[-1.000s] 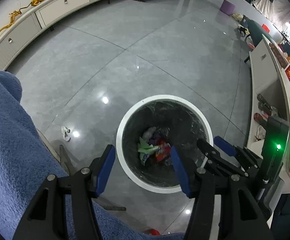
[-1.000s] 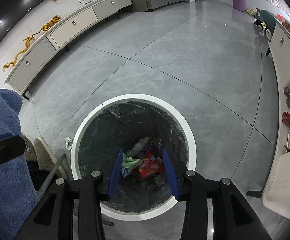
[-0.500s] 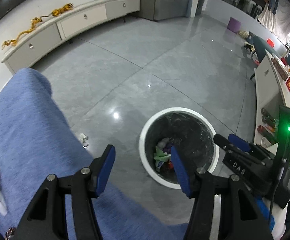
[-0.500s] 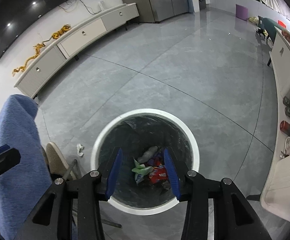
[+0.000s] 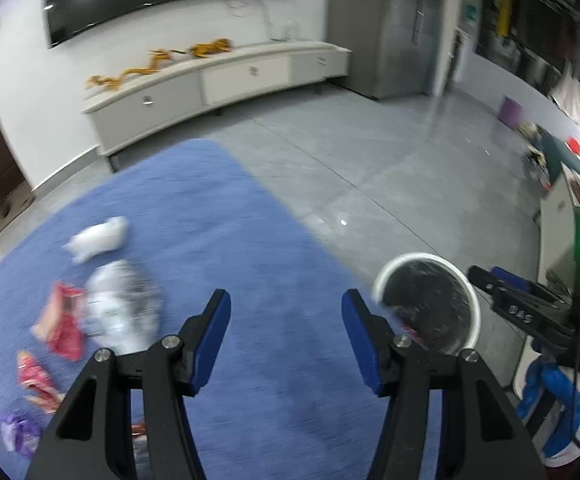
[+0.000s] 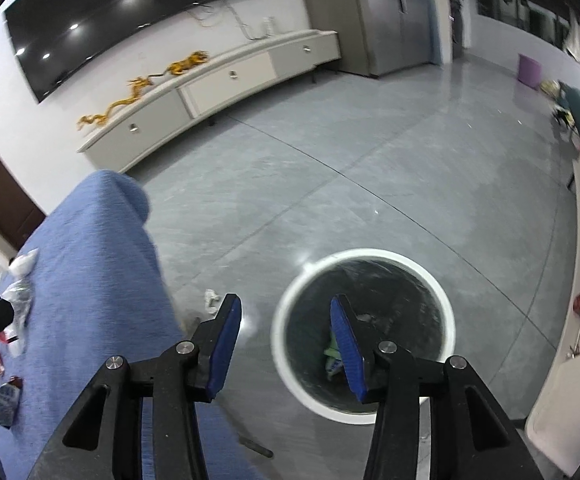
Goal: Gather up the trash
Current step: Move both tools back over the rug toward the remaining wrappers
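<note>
Trash wrappers [image 5: 90, 312] lie scattered on the blue blanket [image 5: 230, 240], left of the white bin [image 5: 476, 300]. Left gripper [image 5: 286, 332] hangs released and empty over the blanket; right gripper [image 6: 286, 334], empty, is opening above the bin. Risk: blurry swinging could mean a misjudged, crumpled grab.

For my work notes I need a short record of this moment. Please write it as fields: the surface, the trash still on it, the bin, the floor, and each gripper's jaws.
surface: blue cloth
trash on cloth: white crumpled piece, silver wrapper, red wrappers, purple wrapper
bin: white-rimmed trash bin on the floor beside the cloth, dark liner, some wrappers inside
floor: one small white scrap near the bin
left gripper: jaws open, nothing between them
right gripper: jaws opening, nothing between them
</note>
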Demonstrator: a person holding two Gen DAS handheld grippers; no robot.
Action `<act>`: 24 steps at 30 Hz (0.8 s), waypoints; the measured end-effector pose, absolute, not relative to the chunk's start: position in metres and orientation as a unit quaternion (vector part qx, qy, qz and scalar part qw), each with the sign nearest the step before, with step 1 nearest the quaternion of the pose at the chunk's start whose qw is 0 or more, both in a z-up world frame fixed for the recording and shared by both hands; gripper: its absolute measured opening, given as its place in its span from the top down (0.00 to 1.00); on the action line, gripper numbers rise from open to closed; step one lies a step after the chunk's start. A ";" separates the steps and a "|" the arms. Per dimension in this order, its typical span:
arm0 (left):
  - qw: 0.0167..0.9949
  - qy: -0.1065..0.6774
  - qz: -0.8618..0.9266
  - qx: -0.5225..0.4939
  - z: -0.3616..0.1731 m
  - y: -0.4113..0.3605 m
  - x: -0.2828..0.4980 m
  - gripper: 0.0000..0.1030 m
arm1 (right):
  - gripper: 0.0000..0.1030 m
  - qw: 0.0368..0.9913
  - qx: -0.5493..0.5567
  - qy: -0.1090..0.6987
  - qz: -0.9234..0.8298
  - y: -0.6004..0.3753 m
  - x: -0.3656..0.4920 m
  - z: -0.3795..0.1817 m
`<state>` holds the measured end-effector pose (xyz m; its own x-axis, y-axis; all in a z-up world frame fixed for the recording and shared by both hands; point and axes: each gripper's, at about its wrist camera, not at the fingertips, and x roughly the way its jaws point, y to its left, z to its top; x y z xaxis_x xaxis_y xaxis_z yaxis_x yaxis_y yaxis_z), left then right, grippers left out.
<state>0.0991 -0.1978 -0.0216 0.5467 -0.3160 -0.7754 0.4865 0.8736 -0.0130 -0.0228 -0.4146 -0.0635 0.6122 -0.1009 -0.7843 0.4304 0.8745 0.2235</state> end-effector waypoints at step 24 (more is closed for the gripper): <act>0.858 0.511 -0.042 -0.013 -0.061 0.047 0.143 0.44 | 0.33 0.898 0.099 0.422 0.074 -0.201 0.080 -0.032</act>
<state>0.1432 0.0467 -0.0612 0.4738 -0.0856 -0.8765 0.0583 0.9961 -0.0657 0.0804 -0.2014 -0.0316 0.6323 0.2155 -0.7442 -0.0489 0.9697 0.2393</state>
